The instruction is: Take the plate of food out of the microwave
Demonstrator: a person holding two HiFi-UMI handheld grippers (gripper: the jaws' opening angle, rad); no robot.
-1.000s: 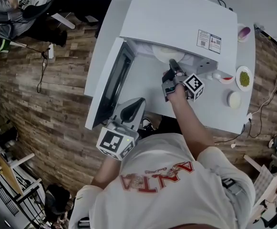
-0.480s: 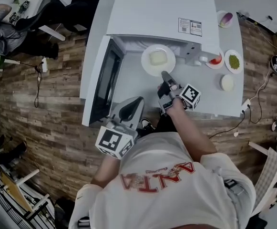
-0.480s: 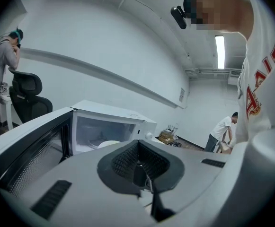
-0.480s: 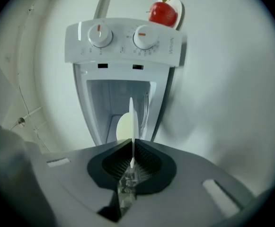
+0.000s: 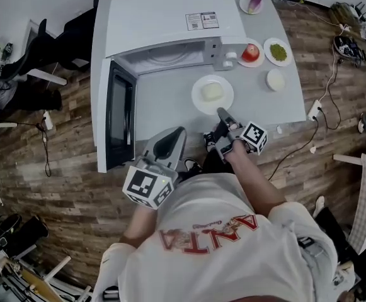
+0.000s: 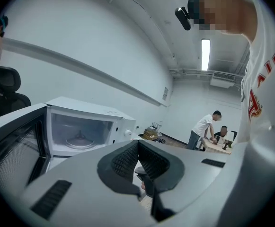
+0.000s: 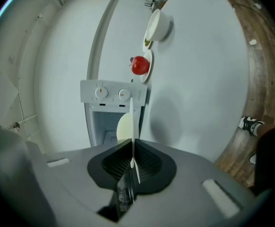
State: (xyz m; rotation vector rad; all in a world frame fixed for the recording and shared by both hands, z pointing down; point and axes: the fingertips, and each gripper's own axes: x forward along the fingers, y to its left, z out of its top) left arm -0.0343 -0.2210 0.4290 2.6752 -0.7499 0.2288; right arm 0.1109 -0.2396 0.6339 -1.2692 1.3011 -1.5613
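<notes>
A white plate [image 5: 201, 104] carrying a pale yellow block of food [image 5: 211, 92] is outside the microwave [image 5: 164, 24], over the grey table in front of the open cavity. My right gripper [image 5: 221, 112] is shut on the plate's near rim. In the right gripper view the plate [image 7: 132, 122] runs edge-on between the pads, with the food [image 7: 123, 126] to its left. I cannot tell whether the plate touches the table. My left gripper [image 5: 173, 140] hangs near my body, shut and empty, and its tips [image 6: 137, 144] meet. The microwave door [image 5: 114, 115] stands wide open at the left.
To the right of the microwave lie a plate with a red tomato [image 5: 251, 52], a plate of green food [image 5: 278, 51], a white bowl [image 5: 275, 79] and a plate with a purple item [image 5: 252, 3]. The table edge [image 5: 264, 123] is just beyond my right hand. Cables trail on the wooden floor.
The right gripper has drawn the plate out of the microwave cavity and toward me, over the table. The left gripper has stayed low near my body.
</notes>
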